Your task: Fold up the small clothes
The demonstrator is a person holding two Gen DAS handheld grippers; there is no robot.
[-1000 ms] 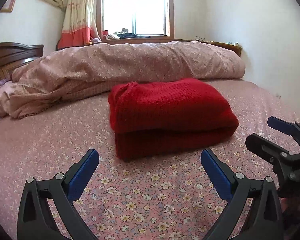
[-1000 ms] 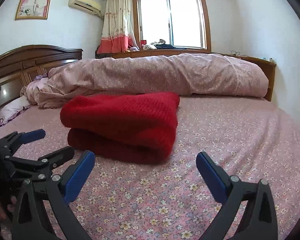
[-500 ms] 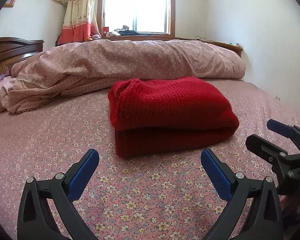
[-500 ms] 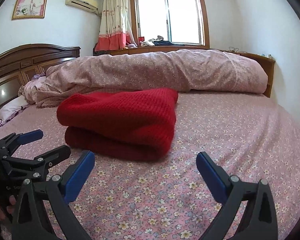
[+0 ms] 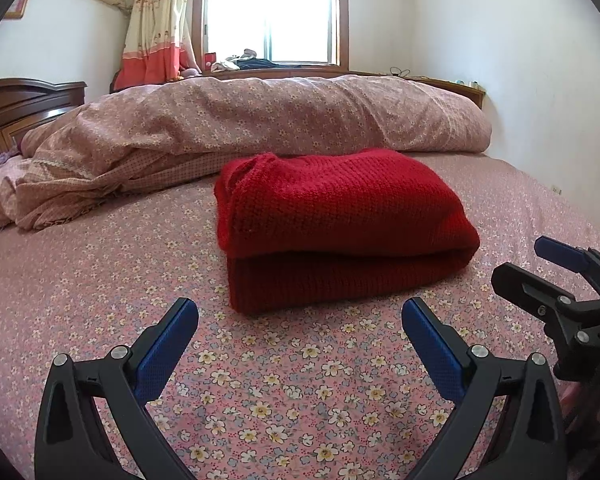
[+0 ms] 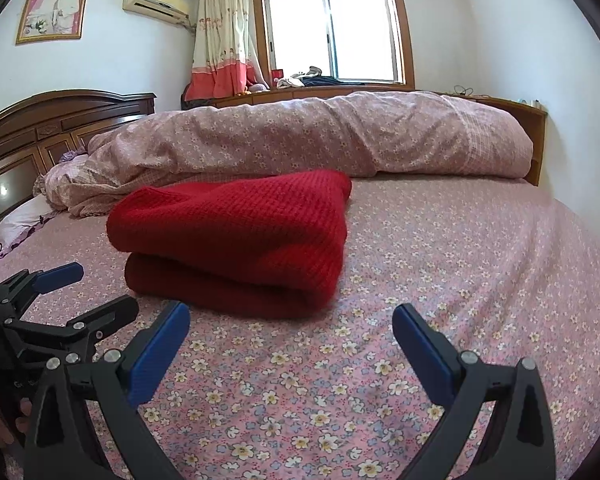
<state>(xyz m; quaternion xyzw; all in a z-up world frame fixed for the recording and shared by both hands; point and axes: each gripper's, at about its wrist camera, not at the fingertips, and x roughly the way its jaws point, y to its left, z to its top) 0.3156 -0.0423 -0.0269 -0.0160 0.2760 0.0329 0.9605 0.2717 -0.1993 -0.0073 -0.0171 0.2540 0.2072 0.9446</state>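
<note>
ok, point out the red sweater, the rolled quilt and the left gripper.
red sweater (image 5: 340,208), left wrist view, top folded layer.
rolled quilt (image 5: 284,116), left wrist view, middle of roll.
left gripper (image 5: 300,332), left wrist view, midway between open fingertips.

No readable text, label, brand or number anywhere; framed photo (image 6: 53,8) above headboard (image 6: 60,120) carries no legible lettering.

The red sweater (image 5: 340,216) is thick, coarse, matt knit. The bed sheet (image 5: 284,384) and quilt (image 5: 260,120) are thin printed cloth. The headboard (image 6: 64,120) is glossy dark wood. The fingers (image 5: 168,348) are matt black plastic with textured blue pads (image 6: 424,356).
</note>
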